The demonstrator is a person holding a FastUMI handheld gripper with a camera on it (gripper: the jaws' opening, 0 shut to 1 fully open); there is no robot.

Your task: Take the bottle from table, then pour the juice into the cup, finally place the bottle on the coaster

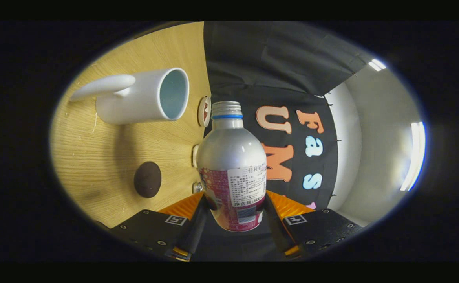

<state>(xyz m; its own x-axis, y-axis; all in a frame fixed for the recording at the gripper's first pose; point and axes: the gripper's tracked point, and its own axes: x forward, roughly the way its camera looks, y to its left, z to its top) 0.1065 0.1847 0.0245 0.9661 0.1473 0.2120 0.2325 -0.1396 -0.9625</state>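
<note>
Two black fingers (198, 224) of the gripper (235, 220) clamp the silver bottle (231, 157) by its lower sides, cap off. Beyond its neck, on the wooden table (96, 157), stands the white cup (143, 96); the dark round coaster (147, 179) lies nearer.

Mount: the camera rode on the gripper (234, 210), looking forward along its two black fingers (196, 226).
Roll: and it was tipped right over, the light wooden table (96, 165) standing like a wall beside the view.
Facing: straight down the silver metal bottle with a pink label (231, 169), towards the booth's black cloth wall (276, 67).
Nearness: very close, the bottle looming right in front.
Farther off: the white handled cup (143, 98) and the dark brown round coaster (147, 179) lay beyond on the table.
</note>
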